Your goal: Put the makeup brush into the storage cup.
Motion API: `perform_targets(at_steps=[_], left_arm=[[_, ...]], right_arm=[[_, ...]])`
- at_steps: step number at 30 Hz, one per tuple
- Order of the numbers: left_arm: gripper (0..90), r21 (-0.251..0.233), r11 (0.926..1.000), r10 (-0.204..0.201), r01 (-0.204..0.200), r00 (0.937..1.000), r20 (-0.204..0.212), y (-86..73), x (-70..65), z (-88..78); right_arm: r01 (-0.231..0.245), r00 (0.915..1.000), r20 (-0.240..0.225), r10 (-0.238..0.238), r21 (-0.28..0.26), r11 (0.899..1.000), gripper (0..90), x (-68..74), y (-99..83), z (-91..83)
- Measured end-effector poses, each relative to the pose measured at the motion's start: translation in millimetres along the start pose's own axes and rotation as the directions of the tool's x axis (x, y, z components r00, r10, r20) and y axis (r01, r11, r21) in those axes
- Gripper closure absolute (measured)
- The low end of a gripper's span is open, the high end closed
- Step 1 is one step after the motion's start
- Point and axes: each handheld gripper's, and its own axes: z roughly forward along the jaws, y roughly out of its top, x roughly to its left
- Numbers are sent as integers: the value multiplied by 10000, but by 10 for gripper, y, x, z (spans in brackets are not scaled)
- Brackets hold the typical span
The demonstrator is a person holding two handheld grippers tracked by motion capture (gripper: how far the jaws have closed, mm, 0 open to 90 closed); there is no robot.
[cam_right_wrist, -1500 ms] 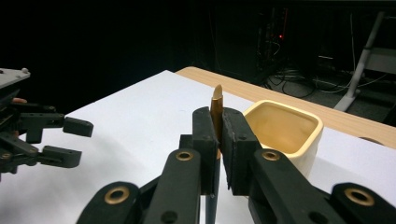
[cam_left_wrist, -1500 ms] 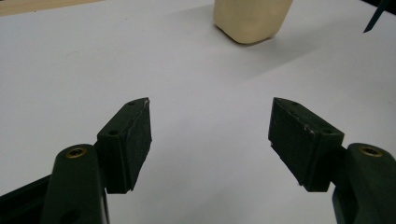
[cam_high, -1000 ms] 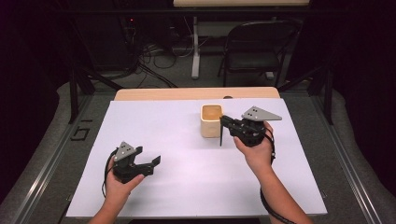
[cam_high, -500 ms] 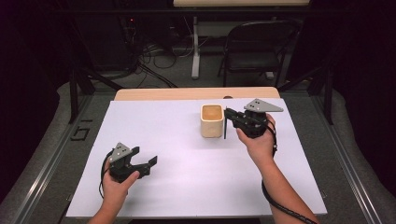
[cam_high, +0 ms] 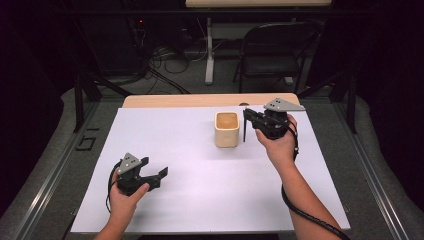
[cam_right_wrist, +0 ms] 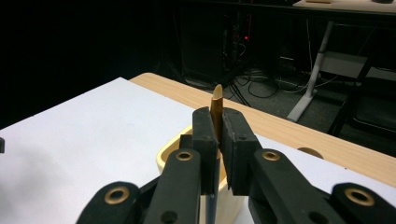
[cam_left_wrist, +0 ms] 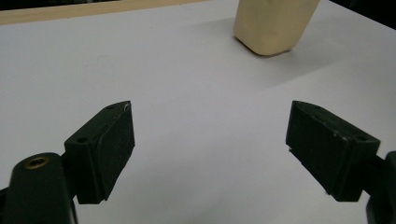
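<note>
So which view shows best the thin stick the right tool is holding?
The right gripper view: the stick stands clamped between the right tool's pads, its tan tip poking above them. The high view shows it as a thin dark line hanging beside the wooden cup. The left gripper view shows the cup.

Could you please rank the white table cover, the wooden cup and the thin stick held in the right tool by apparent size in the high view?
1. White table cover, by far.
2. Wooden cup.
3. Thin stick, similar in height to the cup but far slimmer, clamped in the right tool.
</note>
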Motion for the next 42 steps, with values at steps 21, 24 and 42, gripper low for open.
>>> perform_targets(at_steps=[21, 24, 42], left_arm=[[158, 35, 10000, 38, -38, 10000, -22, -5, -4, 10], [158, 32, 10000, 24, -24, 10000, 0, -5, -2, 11], [158, 68, 10000, 50, -50, 10000, 17, -5, 0, 10]], right_arm=[[211, 9982, 567, -214, 62, 9998, 847, -179, 369, 202], [208, 9982, 568, -208, 0, 9998, 847, -170, 417, 229], [251, 9997, -34, -252, -218, 9994, 847, 88, 601, 468]])
